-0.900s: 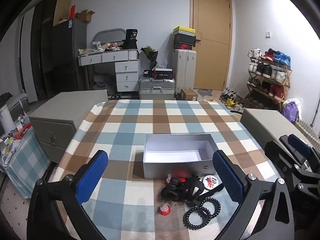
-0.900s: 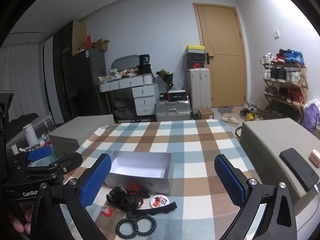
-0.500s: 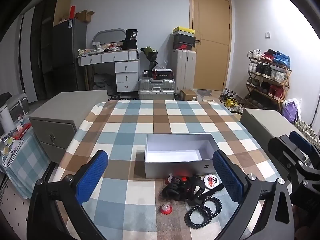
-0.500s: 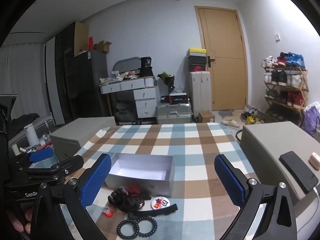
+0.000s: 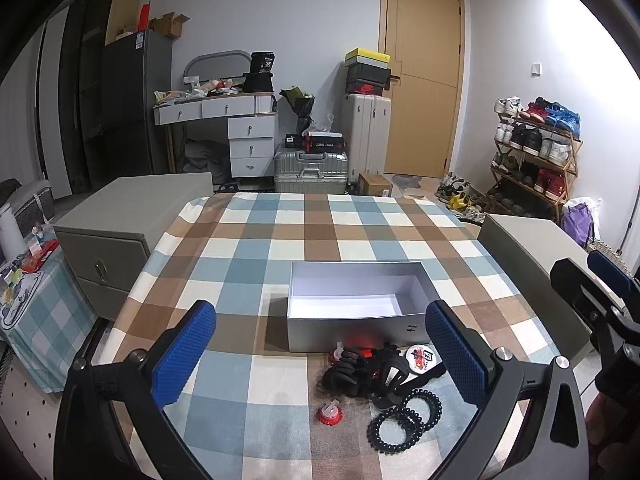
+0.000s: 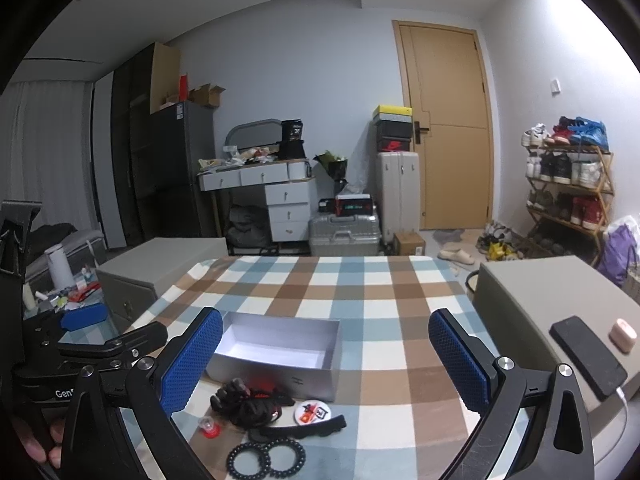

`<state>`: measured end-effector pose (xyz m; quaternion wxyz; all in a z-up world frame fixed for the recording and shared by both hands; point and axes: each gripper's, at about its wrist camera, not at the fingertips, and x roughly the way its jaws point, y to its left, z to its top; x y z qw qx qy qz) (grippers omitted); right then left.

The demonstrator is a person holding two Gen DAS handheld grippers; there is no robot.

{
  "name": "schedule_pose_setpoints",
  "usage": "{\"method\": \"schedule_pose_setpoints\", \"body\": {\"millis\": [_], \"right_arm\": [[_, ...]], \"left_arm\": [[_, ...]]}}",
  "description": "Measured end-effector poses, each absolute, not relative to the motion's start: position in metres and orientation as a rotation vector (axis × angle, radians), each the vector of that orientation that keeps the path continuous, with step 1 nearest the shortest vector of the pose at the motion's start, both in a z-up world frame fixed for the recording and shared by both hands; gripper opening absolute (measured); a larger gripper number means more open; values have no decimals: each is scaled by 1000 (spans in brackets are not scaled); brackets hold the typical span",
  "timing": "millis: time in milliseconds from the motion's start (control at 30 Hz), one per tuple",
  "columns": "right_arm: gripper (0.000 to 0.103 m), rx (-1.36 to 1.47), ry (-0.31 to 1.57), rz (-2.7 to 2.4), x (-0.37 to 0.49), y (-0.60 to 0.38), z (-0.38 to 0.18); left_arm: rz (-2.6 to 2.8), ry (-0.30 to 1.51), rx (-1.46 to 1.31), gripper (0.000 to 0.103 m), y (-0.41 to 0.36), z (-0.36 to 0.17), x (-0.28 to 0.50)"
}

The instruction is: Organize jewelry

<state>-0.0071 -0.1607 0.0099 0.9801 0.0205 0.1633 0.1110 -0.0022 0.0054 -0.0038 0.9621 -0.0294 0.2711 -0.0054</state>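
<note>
An open, empty white box (image 5: 352, 300) (image 6: 276, 346) sits on the checked tablecloth (image 5: 280, 248). In front of it lies a heap of black hair clips and ties (image 5: 368, 372) (image 6: 252, 400), a round white badge (image 5: 420, 358) (image 6: 311, 413), a small red piece (image 5: 330, 415) (image 6: 209, 428) and two black spiral rings (image 5: 404, 414) (image 6: 266, 456). My left gripper (image 5: 320, 354) hovers above the near table edge, open and empty. My right gripper (image 6: 324, 360) hangs to the right of the pile, open and empty. Each gripper shows at the edge of the other's view.
Grey cabinets flank the table on the left (image 5: 132, 212) and right (image 6: 556, 296); the right one carries a black phone (image 6: 586, 354) and a pink case (image 6: 622, 332). Behind stand a desk, suitcases, a shoe rack (image 5: 536, 152) and a wooden door.
Both views have tilted up a little, so the box and the pile sit slightly lower in each frame. The jaws stay wide and the jewelry has not moved.
</note>
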Motion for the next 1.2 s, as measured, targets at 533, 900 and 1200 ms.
{"method": "schedule_pose_setpoints", "body": {"millis": [533,900,1200], "right_arm": [[103,8,318,196,-8,-157,10],[103,0,316,186,-9,-159,10],[103,-3,313,191,-9,-159,10]], "left_arm": [[-25,559,-60,102,4,-5,-2],[-28,572,-63,102,7,-11,-1],[-30,572,-65,102,9,-10,-2]]}}
